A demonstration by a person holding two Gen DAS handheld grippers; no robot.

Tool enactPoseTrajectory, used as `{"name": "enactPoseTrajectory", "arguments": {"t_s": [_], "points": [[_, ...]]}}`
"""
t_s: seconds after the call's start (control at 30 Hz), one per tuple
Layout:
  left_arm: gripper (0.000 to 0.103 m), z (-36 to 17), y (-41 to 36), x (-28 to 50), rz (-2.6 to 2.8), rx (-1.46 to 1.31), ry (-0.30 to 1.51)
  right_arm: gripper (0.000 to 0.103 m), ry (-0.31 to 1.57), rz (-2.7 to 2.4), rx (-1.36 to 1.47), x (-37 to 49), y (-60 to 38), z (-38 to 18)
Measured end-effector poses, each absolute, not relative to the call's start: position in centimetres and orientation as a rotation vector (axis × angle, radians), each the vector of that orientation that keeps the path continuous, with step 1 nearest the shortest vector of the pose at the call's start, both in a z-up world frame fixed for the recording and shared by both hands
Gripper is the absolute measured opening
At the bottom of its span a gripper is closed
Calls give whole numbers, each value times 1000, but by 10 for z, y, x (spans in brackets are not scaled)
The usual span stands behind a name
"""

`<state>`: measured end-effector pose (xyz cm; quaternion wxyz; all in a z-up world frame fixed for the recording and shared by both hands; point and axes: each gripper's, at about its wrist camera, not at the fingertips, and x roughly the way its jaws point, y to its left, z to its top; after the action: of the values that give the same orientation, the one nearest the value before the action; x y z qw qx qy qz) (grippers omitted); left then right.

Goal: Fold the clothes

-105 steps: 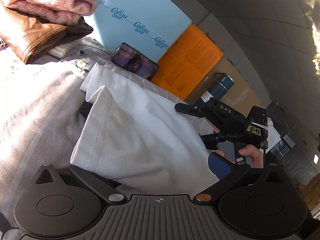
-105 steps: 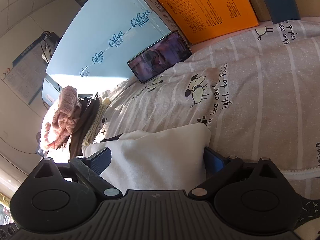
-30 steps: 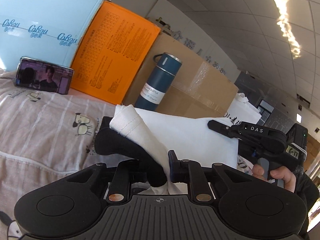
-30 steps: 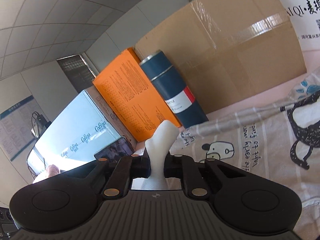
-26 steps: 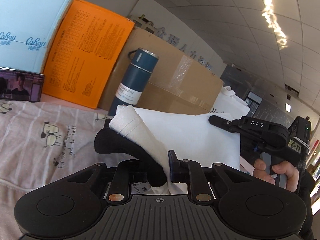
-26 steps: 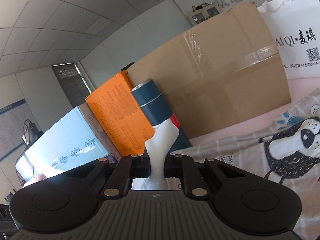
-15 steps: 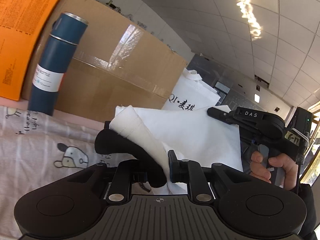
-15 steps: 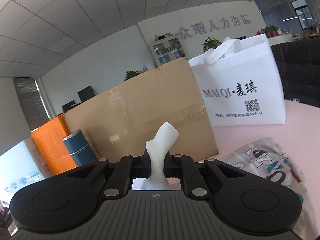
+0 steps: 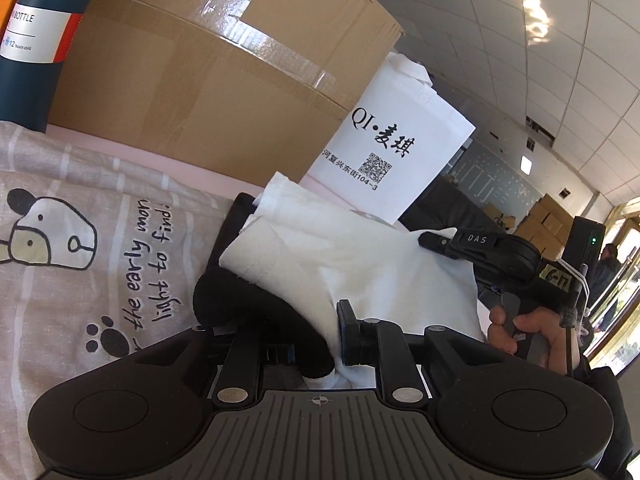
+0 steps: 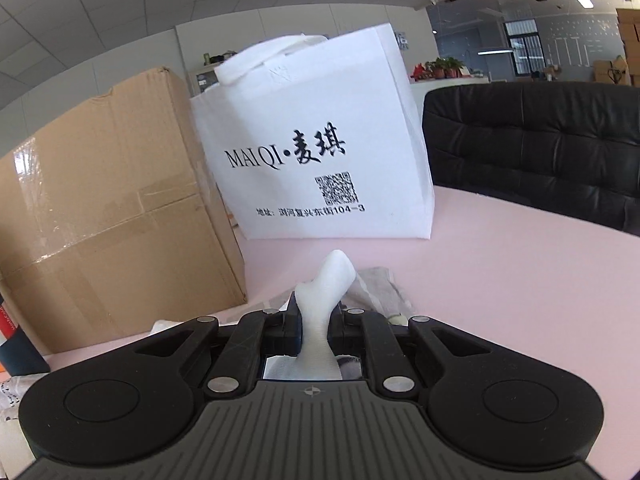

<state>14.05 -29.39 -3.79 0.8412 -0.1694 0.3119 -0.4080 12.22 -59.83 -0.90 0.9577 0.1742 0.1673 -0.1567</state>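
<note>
So right now both grippers have a pinch on the same white garment [image 9: 372, 264], which hangs in the air between them instead of lying on anything. The left gripper [image 9: 320, 340] is nearly closed on a bunched fold of it, and there's something dark [image 9: 256, 300] caught in that pinch too, maybe a black lining or a second piece, can't really tell. The right gripper [image 10: 318, 332] is clamped almost fully, with just a thin twist of white cloth poking up between its jaws.

The bit that matters for the next move: in the left wrist view the garment stretches from the left jaws off to the right, toward the other gripper [image 9: 444, 242] and the hand [image 9: 532, 332] holding it. So the long axis runs hand to hand, roughly sideways across the body, and each gripper owns one end. Neither is really "nearer"; they're the two ends of the span.

Below and left sits the printed sheet [image 9: 100, 240], and ahead of the right gripper there's bare pink tabletop [image 10: 500, 280] in front of the tote bag [image 10: 320, 140] and cardboard box [image 10: 100, 200]. My guess is the garment gets laid down on one of those with the span kept taut, so it lands flat instead of crumpled. If one end sags first, it'll probably bunch up.
</note>
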Motion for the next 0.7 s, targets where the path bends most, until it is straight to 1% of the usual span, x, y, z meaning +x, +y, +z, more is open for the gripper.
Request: {"name": "enactPoseTrajectory", "arguments": {"t_s": [0.03, 0.1, 0.13, 0.17, 0.23, 0.3, 0.37, 0.4, 0.43, 0.53, 0.7], "points": [[21, -38, -293, 140, -860, -358, 655, 11, 346, -321, 360, 122, -601, -12], [22, -38, -292, 140, -856, -359, 647, 23, 330, -336, 386, 115, -604, -14], [23, -38, -291, 140, -855, -361, 640, 39, 314, -347, 403, 109, -605, -13], [24, -38, -290, 140, -855, -366, 634, 50, 293, -353, 419, 103, -607, -11], [29, -39, -289, 141, -859, -377, 632, 51, 260, -358, 455, 89, -609, -4], [30, -42, -288, 144, -865, -394, 649, 55, 242, -355, 485, 72, -608, 5], [35, -44, -288, 147, -870, -413, 668, 79, 230, -331, 490, 51, -602, 12], [38, -46, -287, 148, -872, -423, 678, 81, 226, -310, 479, 37, -595, 15], [38, -47, -288, 151, -872, -431, 689, 81, 227, -293, 465, 26, -588, 16], [39, -49, -288, 154, -875, -447, 708, 81, 270, -261, 431, -5, -567, 11], [39, -50, -286, 154, -877, -458, 712, 83, 395, -183, 331, -30, -537, -13]]}}
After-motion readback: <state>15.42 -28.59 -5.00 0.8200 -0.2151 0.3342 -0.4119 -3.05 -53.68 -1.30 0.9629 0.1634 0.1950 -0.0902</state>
